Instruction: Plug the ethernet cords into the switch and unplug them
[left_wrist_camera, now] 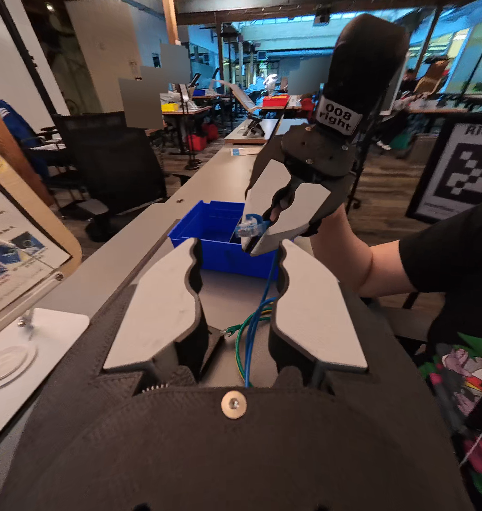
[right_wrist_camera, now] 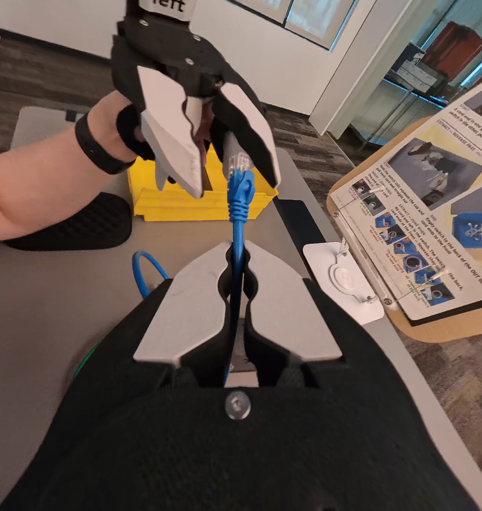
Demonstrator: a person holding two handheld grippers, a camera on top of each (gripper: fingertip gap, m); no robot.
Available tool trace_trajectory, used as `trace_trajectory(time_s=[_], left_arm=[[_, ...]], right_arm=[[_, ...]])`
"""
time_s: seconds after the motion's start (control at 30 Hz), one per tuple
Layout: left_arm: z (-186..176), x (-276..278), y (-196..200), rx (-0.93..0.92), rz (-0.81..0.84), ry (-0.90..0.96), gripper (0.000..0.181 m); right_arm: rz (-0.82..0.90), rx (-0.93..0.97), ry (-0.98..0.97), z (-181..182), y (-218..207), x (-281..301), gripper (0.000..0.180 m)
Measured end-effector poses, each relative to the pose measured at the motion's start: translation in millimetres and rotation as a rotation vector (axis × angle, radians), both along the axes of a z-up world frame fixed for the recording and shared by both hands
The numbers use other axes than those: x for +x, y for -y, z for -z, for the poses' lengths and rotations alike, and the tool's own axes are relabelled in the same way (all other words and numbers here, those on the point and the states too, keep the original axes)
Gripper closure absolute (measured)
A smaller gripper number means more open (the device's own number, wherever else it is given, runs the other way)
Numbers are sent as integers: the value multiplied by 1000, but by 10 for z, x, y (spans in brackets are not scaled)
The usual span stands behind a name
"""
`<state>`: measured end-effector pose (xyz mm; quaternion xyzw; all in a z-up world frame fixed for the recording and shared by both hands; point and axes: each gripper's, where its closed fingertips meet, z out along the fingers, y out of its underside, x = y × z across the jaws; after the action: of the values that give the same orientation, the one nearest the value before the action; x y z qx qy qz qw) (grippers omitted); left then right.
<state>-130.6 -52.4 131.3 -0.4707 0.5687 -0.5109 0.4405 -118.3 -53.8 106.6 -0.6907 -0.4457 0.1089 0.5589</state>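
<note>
My right gripper (right_wrist_camera: pixel 237 247) is shut on a blue ethernet cord (right_wrist_camera: pixel 237 218), a short way behind its clear plug (right_wrist_camera: pixel 238 163). The plug points up between the spread fingers of my left gripper (right_wrist_camera: pixel 234 188), close to one finger; contact is unclear. In the left wrist view my left gripper (left_wrist_camera: pixel 240 249) is open and empty, and the right gripper (left_wrist_camera: pixel 249 250) holds the plug (left_wrist_camera: pixel 246 228) just beyond its tips. The blue cord (left_wrist_camera: pixel 251 331) hangs to the table beside a green cord (left_wrist_camera: pixel 238 340) with a loose end. No switch is in view.
A blue bin (left_wrist_camera: pixel 220 257) stands on the grey table behind the right gripper. A yellow bin (right_wrist_camera: pixel 179 204) and a black pad (right_wrist_camera: pixel 82 224) lie behind the left gripper. An instruction board (right_wrist_camera: pixel 428 221) on a white stand base (right_wrist_camera: pixel 342 279) sits at the table edge. Less than 4 cm separates the two grippers' tips.
</note>
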Motion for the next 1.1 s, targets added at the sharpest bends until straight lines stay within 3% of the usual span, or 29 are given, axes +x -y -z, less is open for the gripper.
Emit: trace_trajectory(time_s=[0.07,0.23,0.3,0.43,0.53,0.63,0.73,0.83,0.97,1.0,1.1], left_arm=[[35,-7,45,-20,67,10,145],[101,-18,63,-99,151,11,157],[125,-34,91,-125,194,-3,170],[89,-48,51,-99,166,2,169],[-11,-105,-125,-105,53,42,169],[-115,-221,-309,-134,-45,87,170],[-215,-307,-339,-153,-66,131,170],[-279,-310,-167,-174,10,144,169],[-238,-219,14,-117,56,112,169],[-230,-203,49,-116,76,109,169],[-223,-187,88,-155,128,111,169]], right_arm=[[-6,23,29,18,-9,-27,177],[-2,44,109,139,-70,-89,177],[4,57,138,173,-93,-99,177],[11,80,121,150,-124,-109,165],[120,241,77,-115,-193,7,156],[-5,281,-90,-326,68,-204,159],[-209,13,-278,-132,252,-655,159],[-156,-151,-479,79,-32,-839,150],[-31,-121,-817,8,-369,-553,144],[-26,-100,-877,-44,-401,-463,134],[-172,83,-1049,-357,-253,-228,125]])
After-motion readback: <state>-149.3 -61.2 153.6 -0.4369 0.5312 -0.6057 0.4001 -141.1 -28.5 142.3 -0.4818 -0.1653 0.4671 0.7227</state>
